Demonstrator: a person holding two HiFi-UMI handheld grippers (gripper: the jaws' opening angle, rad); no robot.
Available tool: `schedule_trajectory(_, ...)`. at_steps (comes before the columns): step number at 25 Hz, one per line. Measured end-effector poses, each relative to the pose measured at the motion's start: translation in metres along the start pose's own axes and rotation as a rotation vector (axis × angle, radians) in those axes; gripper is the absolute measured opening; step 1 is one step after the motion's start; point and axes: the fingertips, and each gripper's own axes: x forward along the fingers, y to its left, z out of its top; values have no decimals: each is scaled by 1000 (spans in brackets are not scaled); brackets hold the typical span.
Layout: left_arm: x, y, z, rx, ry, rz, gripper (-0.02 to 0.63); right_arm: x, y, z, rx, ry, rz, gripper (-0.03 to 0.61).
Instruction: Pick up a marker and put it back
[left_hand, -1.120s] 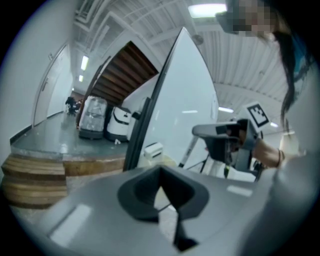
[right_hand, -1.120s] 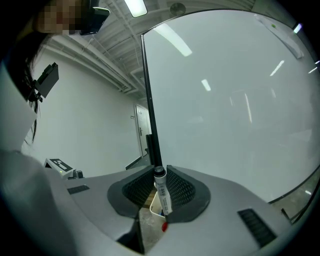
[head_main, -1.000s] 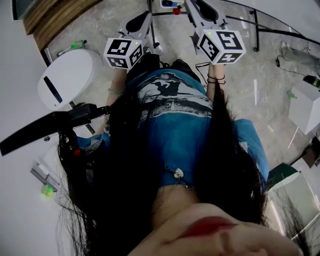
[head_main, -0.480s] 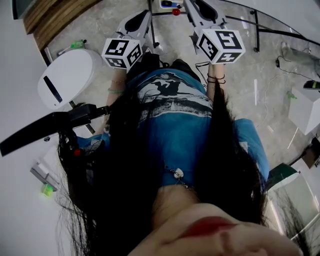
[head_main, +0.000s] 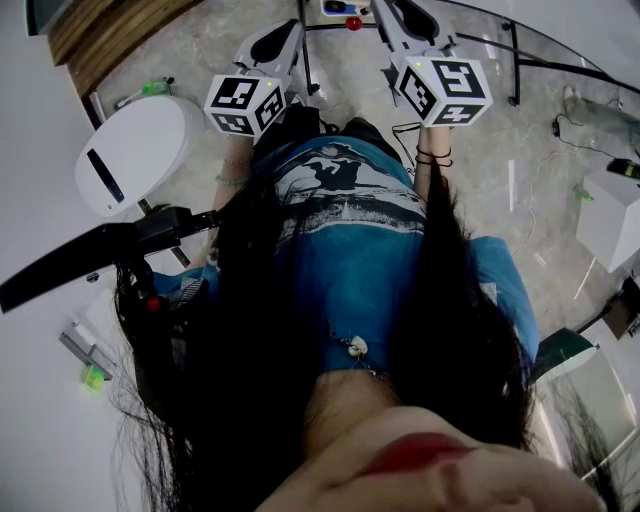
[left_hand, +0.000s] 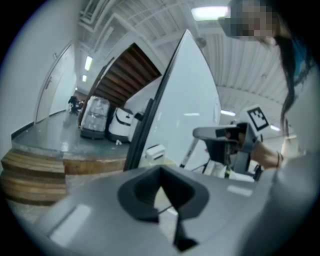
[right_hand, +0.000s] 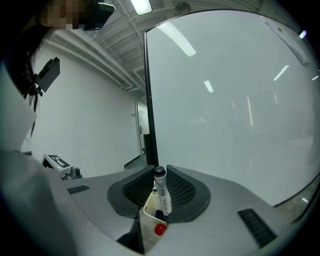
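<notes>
Right gripper (right_hand: 158, 186): I see it pinching a white marker (right_hand: 162, 196), upright.
Left gripper (left_hand: 161, 197): I read its jaws pressed together.

Lit evenly from ceiling strips (left_hand: 210, 12), blown out to pure white. Streaked with long reflections across the glossy white panel (right_hand: 235, 100). Bowed hard at the rims in both gripper views, black in the corners. Soft and smeared close to the lens, crisp on the marker (right_hand: 161, 192). Dimmer and flatter in the head view, pale sheen on the floor (head_main: 200, 50), hardly any shadow.
</notes>
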Motion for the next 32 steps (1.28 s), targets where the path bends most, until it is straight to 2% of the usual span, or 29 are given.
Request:
schedule_trajectory(7,2,-3,-1,1,8,-7,-9,12,-10,-7,-108,48,-40,83)
schedule_trajectory(16,1,1,-3,-2,8,8,-9,48,-2,-63,-278,214,-8,83)
schedule_trajectory(25,-2,4,-5,-4,13,18,-9,68,12,-97,-340,304,27,83)
schedule_trajectory(29,-2,3,-6,-2,16,14,-9,73,17,-97,-323,294,40,83)
schedule_trajectory(32,-2,3,-6,-3,14,15,-9,72,20,-95,-272,267,49,84)
